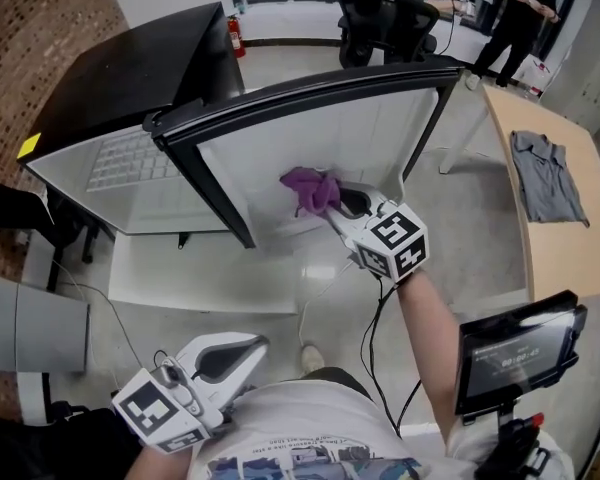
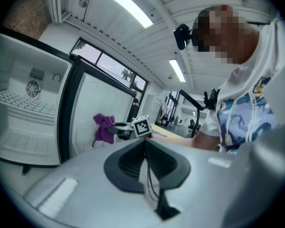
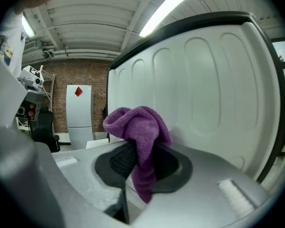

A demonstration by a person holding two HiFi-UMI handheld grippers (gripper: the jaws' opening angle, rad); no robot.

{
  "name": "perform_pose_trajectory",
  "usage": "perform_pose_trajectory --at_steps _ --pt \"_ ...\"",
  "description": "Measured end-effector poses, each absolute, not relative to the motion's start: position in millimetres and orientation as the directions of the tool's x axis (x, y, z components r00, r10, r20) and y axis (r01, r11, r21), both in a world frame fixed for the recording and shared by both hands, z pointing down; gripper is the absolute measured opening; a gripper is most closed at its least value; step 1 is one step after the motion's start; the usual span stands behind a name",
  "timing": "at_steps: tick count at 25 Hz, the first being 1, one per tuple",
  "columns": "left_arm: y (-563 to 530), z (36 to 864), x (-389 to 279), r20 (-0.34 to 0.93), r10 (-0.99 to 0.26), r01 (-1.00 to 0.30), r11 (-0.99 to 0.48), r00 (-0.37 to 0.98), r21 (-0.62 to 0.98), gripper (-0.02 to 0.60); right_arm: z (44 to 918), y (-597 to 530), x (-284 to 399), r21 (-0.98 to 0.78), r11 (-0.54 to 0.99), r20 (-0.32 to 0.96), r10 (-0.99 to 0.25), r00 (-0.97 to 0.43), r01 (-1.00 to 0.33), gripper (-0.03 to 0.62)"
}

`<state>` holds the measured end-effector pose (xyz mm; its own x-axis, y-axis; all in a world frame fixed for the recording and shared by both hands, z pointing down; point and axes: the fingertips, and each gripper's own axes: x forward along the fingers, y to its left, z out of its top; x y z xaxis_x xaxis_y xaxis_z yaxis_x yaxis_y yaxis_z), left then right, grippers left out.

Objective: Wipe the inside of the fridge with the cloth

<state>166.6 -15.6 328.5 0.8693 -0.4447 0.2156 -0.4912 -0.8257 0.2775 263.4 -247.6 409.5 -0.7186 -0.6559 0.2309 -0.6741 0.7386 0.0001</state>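
While the right gripper (image 1: 338,204) grips the purple cloth (image 1: 310,190) at the inner face of the open fridge door (image 1: 380,133), firm flat pressure and overlapping strokes toward its edges should serve best; the left gripper (image 1: 252,348) hangs clenched, empty.

- I read the cloth (image 3: 138,127) as soft, nubbly purple microfibre.
- The fridge door (image 1: 380,128) liner looks like smooth white plastic, faintly glossy.
- My right gripper (image 3: 141,148) has a matt grey plastic shell and ribbed black pads (image 3: 119,159).
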Motion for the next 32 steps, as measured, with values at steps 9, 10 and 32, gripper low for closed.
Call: perform_pose_trajectory --at_steps 9,10,32 --pt "-21.8 329.1 188.0 0.209 -0.409 -0.455 -0.844 0.889 0.285 0.006 407.9 -258.6 327.3 0.017 0.65 0.237 -0.741 -0.628 -0.76 0.079" --pt "-22.0 329.0 189.9 0.209 -0.406 -0.452 -0.845 0.89 0.286 0.006 407.9 -259.8 335.3 0.019 0.636 0.238 -0.752 -0.615 -0.771 0.079" --pt "-15.1 330.4 204.2 0.217 -0.373 -0.423 -0.861 0.902 0.281 0.006 407.1 -258.8 421.8 -0.005 0.435 0.215 -0.879 -0.426 -0.9 0.079"
